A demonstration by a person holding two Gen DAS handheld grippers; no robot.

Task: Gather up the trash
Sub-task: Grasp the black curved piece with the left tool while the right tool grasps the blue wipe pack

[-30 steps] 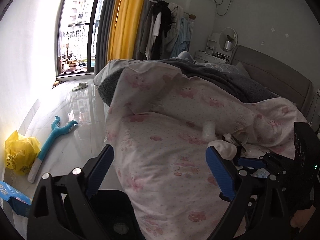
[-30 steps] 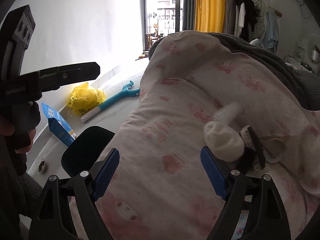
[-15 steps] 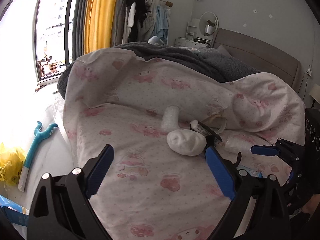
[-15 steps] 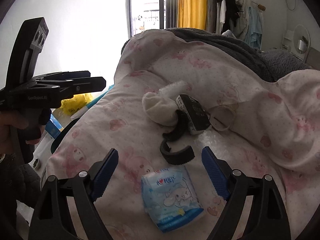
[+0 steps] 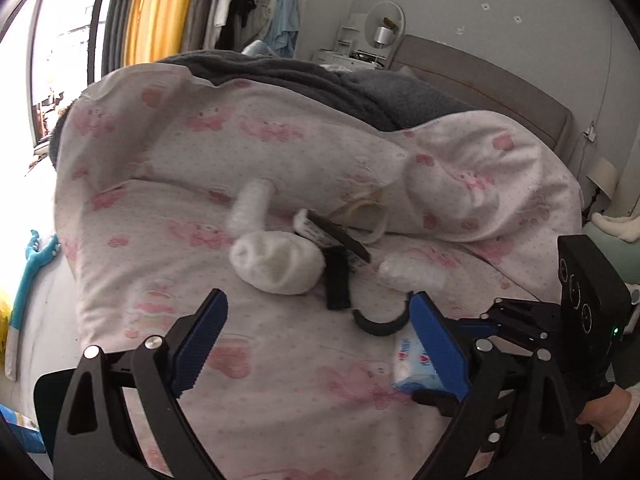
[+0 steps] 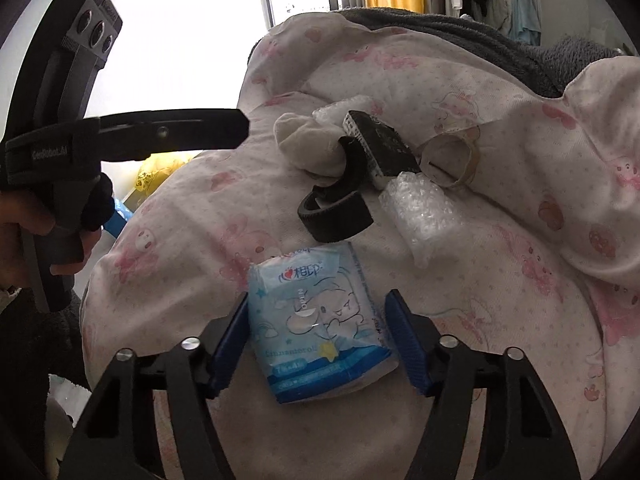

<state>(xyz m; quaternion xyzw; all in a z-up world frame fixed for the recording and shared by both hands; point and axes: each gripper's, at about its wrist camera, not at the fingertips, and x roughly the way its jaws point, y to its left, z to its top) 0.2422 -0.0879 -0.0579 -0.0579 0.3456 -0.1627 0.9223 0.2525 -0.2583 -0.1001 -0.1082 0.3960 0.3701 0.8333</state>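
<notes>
So the right gripper (image 6: 318,338) has its blue fingers spread on either side of the tissue pack (image 6: 320,324), which sits flat on the pink quilt (image 6: 500,280); the left pad looks to be touching the pack's edge, the right one just beside it, so nothing's actually clamped yet. The left gripper (image 5: 318,344) hangs wide open over the quilt with nothing between its fingers. My worry: the pack is soft and slippery-looking, and the quilt under it is squishy, so squeezing could just buckle the pack or pinch a fold of fabric along with it, and then the whole cover drags up. At about 12 o'clock from the pack there's a black strap loop (image 6: 334,216) nearly touching its top edge, with bubble wrap (image 6: 424,212) at 1 o'clock, so pushing forward would shove that clutter around. Further back sit a white sock (image 6: 308,146), a black box (image 6: 378,148) and a tape ring (image 6: 452,158), all bunched together. Room-wise, it's open toward 6 o'clock and straight up, so lifting back looks easiest. The bed edge drops off at 9 o'clock, where the left gripper is also hanging around.
</notes>
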